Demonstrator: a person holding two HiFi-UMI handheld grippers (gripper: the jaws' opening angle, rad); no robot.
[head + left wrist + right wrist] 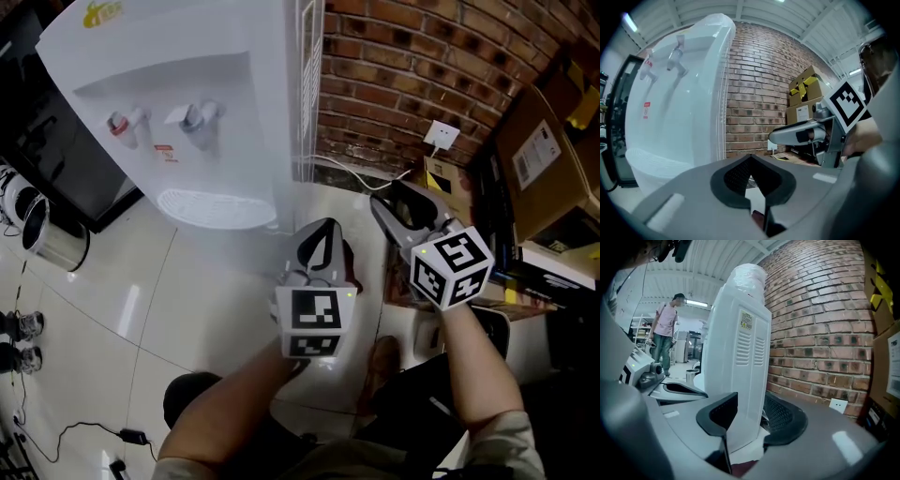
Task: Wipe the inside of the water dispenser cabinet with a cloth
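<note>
The white water dispenser (187, 103) stands against the brick wall, with a red tap (120, 123), a blue tap (197, 116) and a drip tray (211, 208) on its front. Its lower cabinet is hidden from the head view. My left gripper (324, 230) hovers right of the dispenser's base, shut with its tips touching and nothing between them (750, 164). My right gripper (403, 197) is further right, near the wall, open and empty (751, 404); the dispenser's vented back (740, 357) shows beyond its jaws. No cloth shows in any view.
The brick wall (412, 66) carries a socket (441, 136) and a cable. Cardboard boxes (539, 159) are stacked at the right. A steel pot (52, 239) and a black cabinet (37, 122) sit to the left. A person (663, 333) stands far behind.
</note>
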